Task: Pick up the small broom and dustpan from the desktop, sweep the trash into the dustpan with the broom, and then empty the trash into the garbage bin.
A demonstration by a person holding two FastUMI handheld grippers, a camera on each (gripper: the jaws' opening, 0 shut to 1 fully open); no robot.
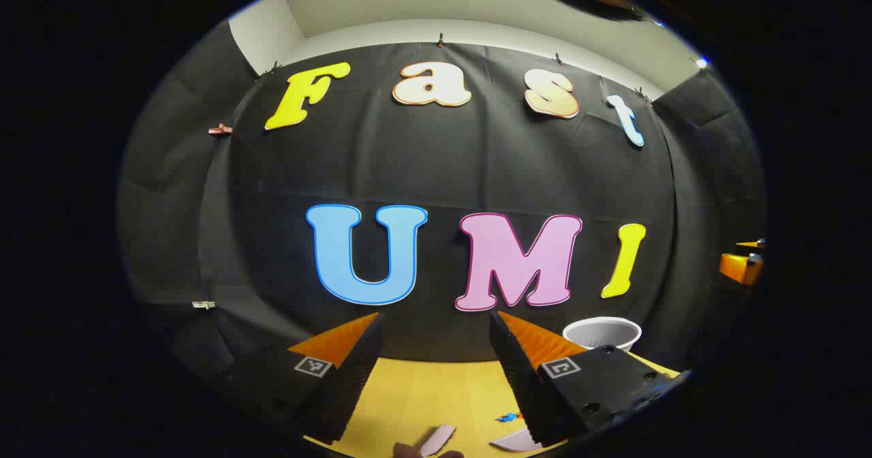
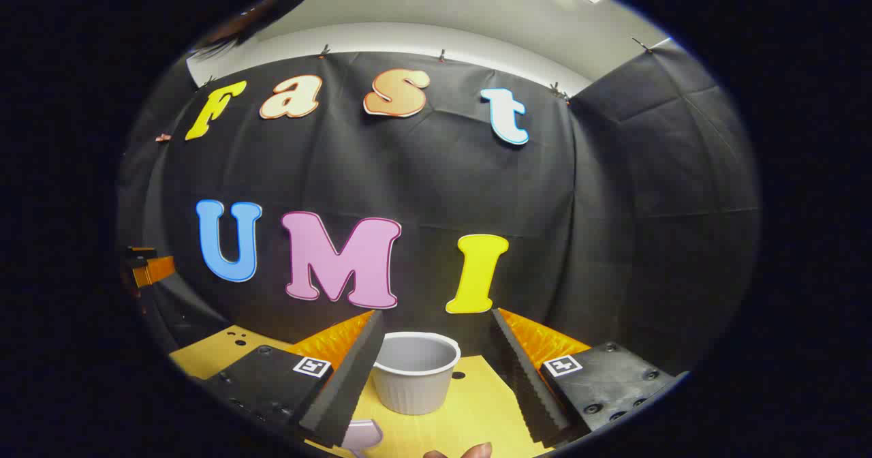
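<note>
Yellow worktop (image 1: 422,390) was seen below both claws, which were held high and level, pointed at the booth's black wall rather than down at the work. The left claw (image 1: 436,369) was spread wide with nothing between its fingers; the right claw (image 2: 436,369) was likewise spread and empty. A white ribbed garbage bin (image 2: 415,371) stood on the worktop just ahead of the right claw, framed between its fingers but not touched by them. In the left gripper view, pale pink pieces (image 1: 436,439) and a small blue scrap (image 1: 507,417) lay on the worktop at the lower edge; whether the pink pieces were broom, dustpan or trash could not be told. The pick-up was judged not yet begun. For it to be done well, both claws would need to be tipped downward first, so that the tools were brought between the fingers before any closing.
</note>
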